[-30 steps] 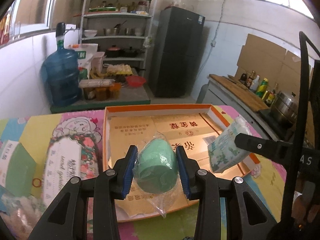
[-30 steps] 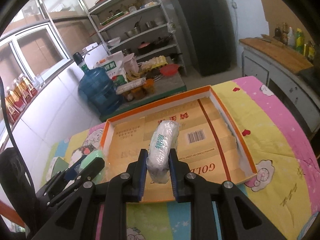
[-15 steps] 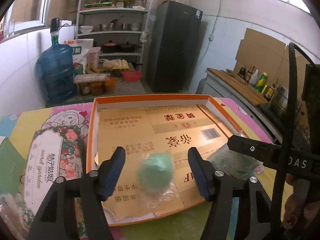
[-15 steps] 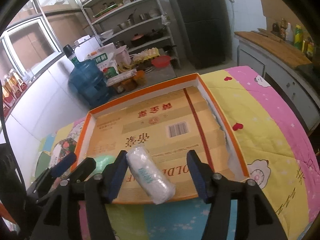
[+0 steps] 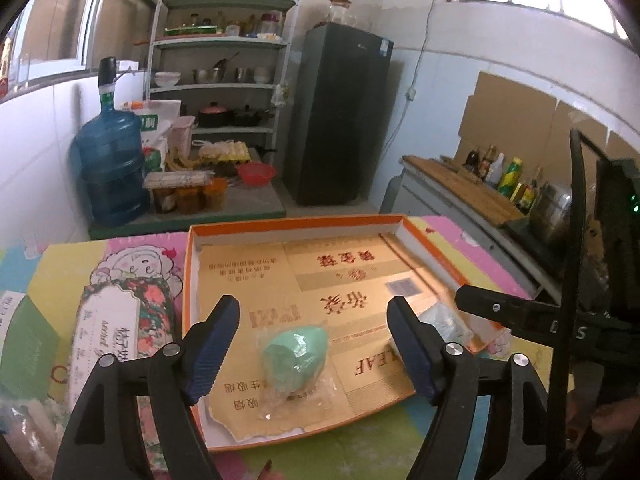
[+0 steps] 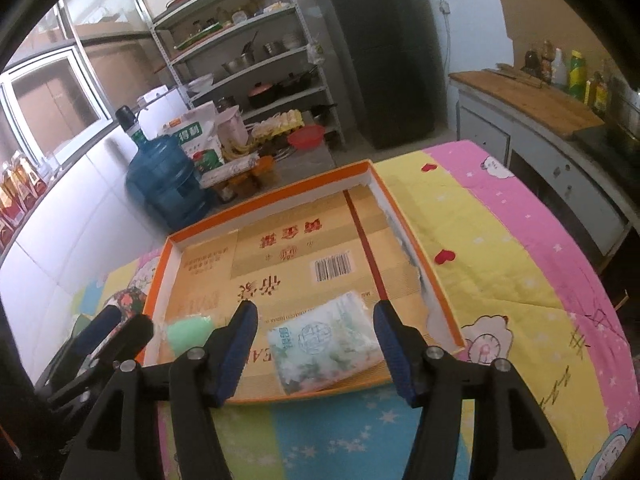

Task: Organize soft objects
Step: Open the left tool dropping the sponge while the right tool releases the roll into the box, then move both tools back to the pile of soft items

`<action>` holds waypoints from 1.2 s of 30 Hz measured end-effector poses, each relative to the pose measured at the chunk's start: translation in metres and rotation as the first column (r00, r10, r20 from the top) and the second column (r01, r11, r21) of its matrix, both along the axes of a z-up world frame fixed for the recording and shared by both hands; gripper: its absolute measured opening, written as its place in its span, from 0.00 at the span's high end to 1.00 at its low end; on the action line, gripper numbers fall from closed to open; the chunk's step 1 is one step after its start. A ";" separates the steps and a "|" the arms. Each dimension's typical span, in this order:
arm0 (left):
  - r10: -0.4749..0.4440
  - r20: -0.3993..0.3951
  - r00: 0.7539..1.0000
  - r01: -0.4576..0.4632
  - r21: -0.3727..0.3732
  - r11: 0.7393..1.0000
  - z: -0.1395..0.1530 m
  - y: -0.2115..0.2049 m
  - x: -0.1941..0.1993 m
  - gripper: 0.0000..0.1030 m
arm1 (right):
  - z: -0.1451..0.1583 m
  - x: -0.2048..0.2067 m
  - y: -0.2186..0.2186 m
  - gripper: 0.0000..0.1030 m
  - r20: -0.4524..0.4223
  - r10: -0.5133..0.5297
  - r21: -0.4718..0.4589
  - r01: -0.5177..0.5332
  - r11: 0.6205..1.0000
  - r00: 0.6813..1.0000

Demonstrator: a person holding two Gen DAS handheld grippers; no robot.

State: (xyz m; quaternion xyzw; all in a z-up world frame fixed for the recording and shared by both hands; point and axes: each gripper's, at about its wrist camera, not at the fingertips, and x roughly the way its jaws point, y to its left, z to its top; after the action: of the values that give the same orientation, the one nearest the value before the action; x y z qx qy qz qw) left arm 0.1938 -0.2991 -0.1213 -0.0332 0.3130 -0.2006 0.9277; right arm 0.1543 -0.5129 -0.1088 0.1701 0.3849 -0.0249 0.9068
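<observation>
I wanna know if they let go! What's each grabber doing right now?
Left gripper: open, jaws just opened; green sponge lies loose between them.
Right gripper: open; tissue pack lies free in the box.

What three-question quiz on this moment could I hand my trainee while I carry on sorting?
1. True or false: the green sponge lies inside the orange tray.
2. Which gripper has the tissue pack in front of it: left or right?
3. Multiple choice: the left gripper jaws are A) clamped on the sponge, B) open and clear of it.

Key: 1 true. 2 the right gripper, jaws open. 3 B; those jaws have just been opening.
</observation>
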 end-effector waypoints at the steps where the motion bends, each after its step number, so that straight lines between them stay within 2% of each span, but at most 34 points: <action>1: 0.000 0.001 1.000 0.000 -0.012 1.000 0.002 0.003 -0.002 0.24 | 0.003 -0.002 0.001 0.42 0.009 -0.009 -0.008 0.009 1.000 1.000; 6: -0.002 0.005 1.000 0.002 -0.078 0.997 0.016 0.020 -0.010 0.23 | 0.015 -0.010 0.010 0.42 0.039 -0.010 -0.010 0.010 1.000 0.999; 10: -0.014 0.014 1.000 0.014 -0.033 0.999 0.029 0.026 -0.020 0.23 | 0.024 -0.016 0.021 0.42 0.052 -0.010 0.000 0.010 1.000 0.999; 17: 0.027 0.030 0.999 -0.027 -0.020 0.999 0.043 0.055 -0.035 0.23 | 0.039 -0.030 0.048 0.42 0.069 -0.001 -0.008 0.002 1.000 0.998; 27: 0.076 0.071 0.995 -0.074 -0.039 0.997 0.064 0.121 -0.071 0.23 | 0.070 -0.056 0.115 0.42 0.122 0.073 -0.047 -0.068 0.997 0.990; 36: 0.134 0.064 0.989 -0.131 -0.052 0.990 0.069 0.190 -0.099 0.23 | 0.079 -0.075 0.182 0.42 0.128 0.151 -0.067 -0.143 0.987 0.980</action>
State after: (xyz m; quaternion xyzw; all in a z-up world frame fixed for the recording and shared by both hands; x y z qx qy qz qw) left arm 0.0947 -0.1089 -0.0525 -0.0693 0.2737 -0.1470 0.9480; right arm 0.0798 -0.3313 -0.0299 0.1162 0.3346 0.0424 0.9342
